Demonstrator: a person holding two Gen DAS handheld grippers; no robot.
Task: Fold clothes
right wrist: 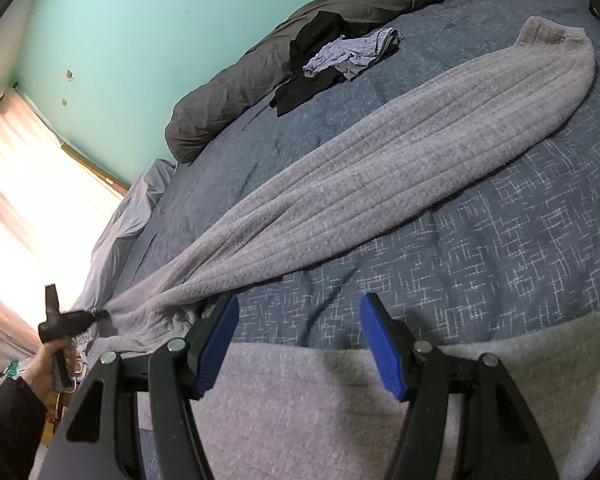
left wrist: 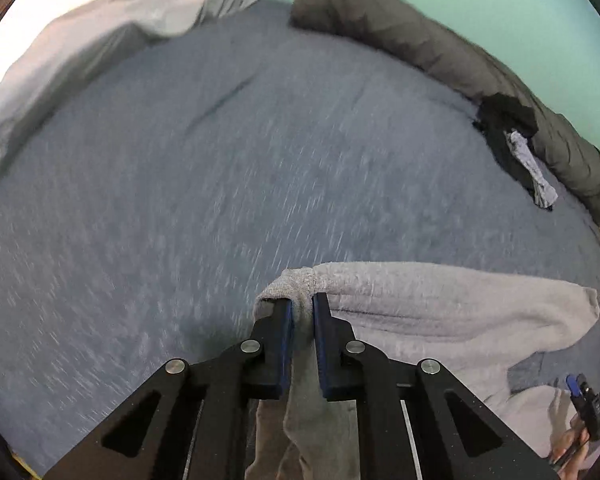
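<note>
A light grey ribbed fleece garment (right wrist: 380,168) lies stretched across the blue patterned bedspread (right wrist: 480,240). Its cuffed end (right wrist: 548,36) points toward the far side. My left gripper (left wrist: 302,304) is shut on a hemmed edge of this garment (left wrist: 440,300). From the right wrist view the left gripper (right wrist: 94,315) pinches the bunched end at the left, held by a hand (right wrist: 46,364). My right gripper (right wrist: 300,320) is open and holds nothing; it hovers over the bedspread just beyond another part of the fleece (right wrist: 320,408). It also shows at the lower right of the left wrist view (left wrist: 582,392).
A rolled dark grey duvet (right wrist: 268,68) runs along the teal wall (right wrist: 140,40). Black clothes (right wrist: 312,60) and a small blue-grey garment (right wrist: 352,54) lie beside it. A pale sheet (right wrist: 116,232) bunches at the bed's edge near a bright curtained window (right wrist: 32,200).
</note>
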